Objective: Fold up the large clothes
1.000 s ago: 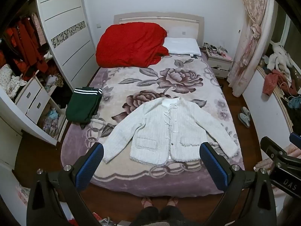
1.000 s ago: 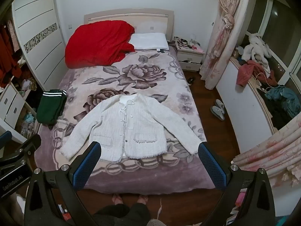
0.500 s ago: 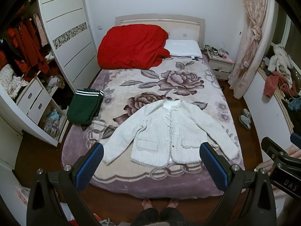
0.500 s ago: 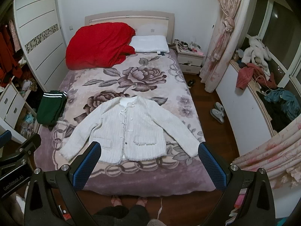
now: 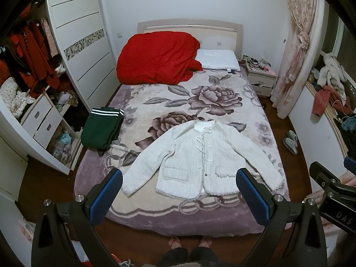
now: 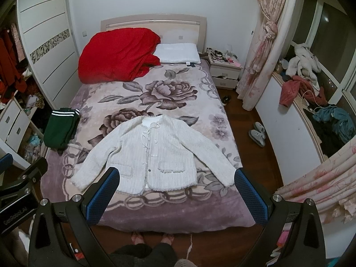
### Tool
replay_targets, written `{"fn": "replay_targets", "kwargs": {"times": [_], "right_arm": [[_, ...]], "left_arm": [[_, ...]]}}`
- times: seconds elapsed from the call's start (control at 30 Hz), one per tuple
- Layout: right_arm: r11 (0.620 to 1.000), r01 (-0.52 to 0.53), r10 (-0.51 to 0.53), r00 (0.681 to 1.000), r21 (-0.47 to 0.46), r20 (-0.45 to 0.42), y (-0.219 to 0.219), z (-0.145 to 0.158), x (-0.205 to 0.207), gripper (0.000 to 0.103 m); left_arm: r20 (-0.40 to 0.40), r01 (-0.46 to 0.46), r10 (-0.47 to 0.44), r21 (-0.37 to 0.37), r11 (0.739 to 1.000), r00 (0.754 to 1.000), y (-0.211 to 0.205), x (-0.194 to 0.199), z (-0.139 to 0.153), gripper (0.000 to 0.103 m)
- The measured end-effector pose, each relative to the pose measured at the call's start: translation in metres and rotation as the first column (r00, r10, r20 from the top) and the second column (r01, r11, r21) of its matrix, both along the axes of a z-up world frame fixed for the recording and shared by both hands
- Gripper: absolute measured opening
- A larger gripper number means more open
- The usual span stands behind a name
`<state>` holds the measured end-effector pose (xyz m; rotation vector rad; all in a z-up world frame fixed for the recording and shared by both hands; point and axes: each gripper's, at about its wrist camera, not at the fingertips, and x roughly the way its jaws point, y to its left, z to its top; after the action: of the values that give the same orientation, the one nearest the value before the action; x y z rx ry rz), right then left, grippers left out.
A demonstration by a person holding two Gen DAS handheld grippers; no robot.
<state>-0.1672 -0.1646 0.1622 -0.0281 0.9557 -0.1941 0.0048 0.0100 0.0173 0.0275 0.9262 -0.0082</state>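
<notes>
A white knit cardigan (image 5: 200,160) (image 6: 151,153) lies flat and face up on the near half of the bed, sleeves spread to both sides, collar toward the headboard. My left gripper (image 5: 178,178) is open, held high above the foot of the bed, with nothing between its blue pads. My right gripper (image 6: 176,176) is also open and empty, at a similar height beside it. Both are well apart from the cardigan. The person's feet (image 5: 190,241) stand at the foot of the bed.
A folded green garment with white stripes (image 5: 103,130) rests at the bed's left edge. A red quilt (image 5: 155,60) and white pillow (image 5: 219,59) fill the head end. An open wardrobe (image 5: 29,102) is left; a nightstand (image 6: 224,72), slippers (image 6: 258,133) and a cluttered ledge (image 6: 311,102) are right.
Both views have tilted slightly, so the bed and cardigan sit a little lower in frame. The cardigan has not moved and both grippers stay open.
</notes>
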Motion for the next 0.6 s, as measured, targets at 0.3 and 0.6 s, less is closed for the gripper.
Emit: {"fn": "replay_targets", "kwargs": {"times": [0.3,0.6], "right_arm": [[1.0,-0.001,0.001,1.0,-0.002,0.003,0.001,-0.003,-0.002,0.103],[1.0,-0.002,0.002,1.0,-0.003,0.006,0.003,0.007,0.005,0.103]], "left_arm": [[0.009,0.0,0.0,0.002,1.0,1.0,0.001,0.0,0.003,0.103],[0.014,0.0,0.0,0.004,1.0,1.0,0.001,0.001,0.007,0.103]]}}
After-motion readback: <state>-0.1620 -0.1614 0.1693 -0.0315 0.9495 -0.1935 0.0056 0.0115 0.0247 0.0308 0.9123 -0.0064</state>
